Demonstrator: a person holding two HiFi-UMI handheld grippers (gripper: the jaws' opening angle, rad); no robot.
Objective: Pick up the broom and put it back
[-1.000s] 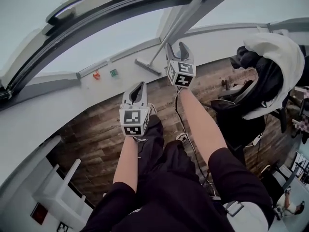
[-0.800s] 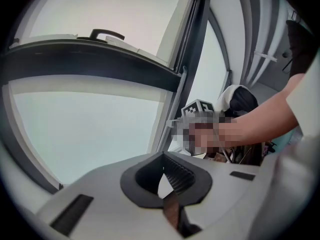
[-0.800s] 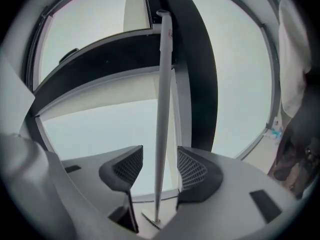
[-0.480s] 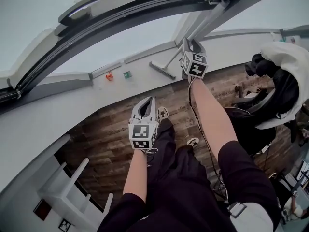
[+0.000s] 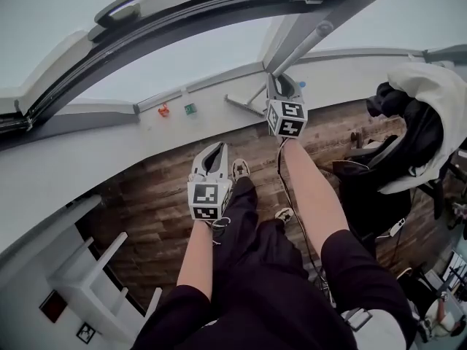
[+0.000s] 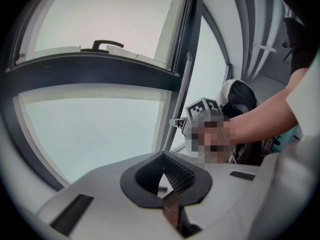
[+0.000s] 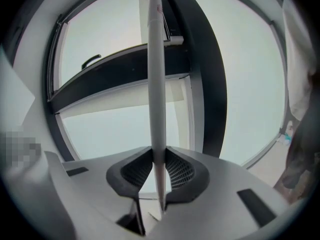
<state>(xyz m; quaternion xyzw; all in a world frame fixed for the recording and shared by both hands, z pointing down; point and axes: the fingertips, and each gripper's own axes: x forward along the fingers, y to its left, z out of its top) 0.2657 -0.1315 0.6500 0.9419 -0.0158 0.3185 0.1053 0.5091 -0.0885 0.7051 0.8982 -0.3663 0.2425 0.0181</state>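
A wood floor (image 5: 157, 199) meets a white wall (image 5: 87, 168) under a large dark-framed window (image 5: 197, 53). The broom (image 5: 244, 106) leans there, head low at the wall, its pale handle (image 7: 156, 74) rising along the window frame. The right gripper (image 5: 285, 84) is closing on this handle, pads seemingly touching both sides. The left gripper (image 5: 213, 152) hangs apart, jaws together, empty. The broom looks light and stiff, but the smooth round handle may slip or swing; a firm hold near its middle seems best
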